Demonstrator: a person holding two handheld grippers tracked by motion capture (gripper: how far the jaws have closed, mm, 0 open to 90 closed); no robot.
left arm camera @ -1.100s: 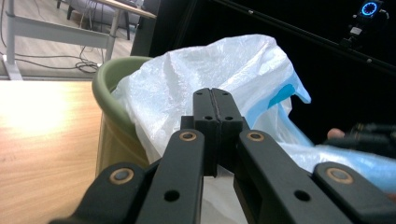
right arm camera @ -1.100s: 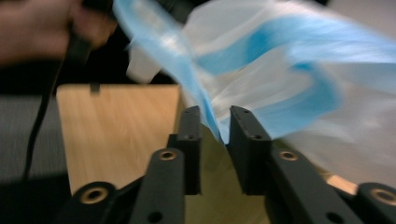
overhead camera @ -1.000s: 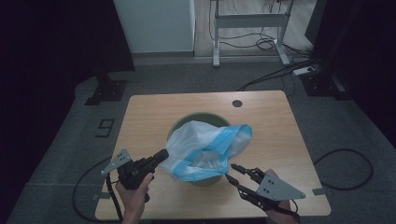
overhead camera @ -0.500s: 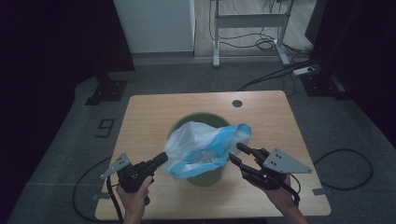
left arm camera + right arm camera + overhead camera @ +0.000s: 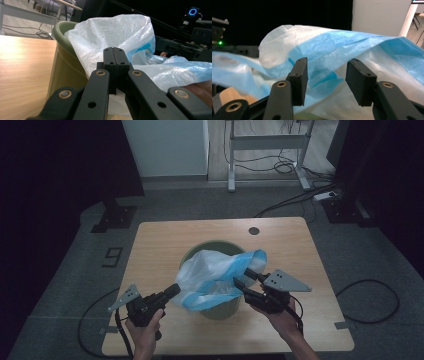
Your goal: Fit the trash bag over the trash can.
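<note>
A green bin (image 5: 220, 308) stands mid-table with a white and blue plastic bag (image 5: 215, 272) draped over its mouth. My left gripper (image 5: 172, 291) is at the bag's near left edge, its jaws pressed together on the film. In the left gripper view, that gripper (image 5: 115, 53) is shut in front of the bag (image 5: 112, 32) and the bin wall (image 5: 63, 65). My right gripper (image 5: 241, 276) is at the bag's right side. Its jaws have just been opening; in the right gripper view it (image 5: 327, 75) stands apart with the bag (image 5: 332, 47) just beyond, untouched by the pads.
The wooden table (image 5: 160, 240) has a round cable hole (image 5: 254, 230) at its back right. Beyond it are a white cabinet (image 5: 165, 145), a desk frame (image 5: 265, 142) and floor cables (image 5: 295, 200). Dark stands flank both sides.
The right gripper has come up from the front edge to the bag's right side, with its jaws spread wider. The left gripper has stayed in place, still shut.
</note>
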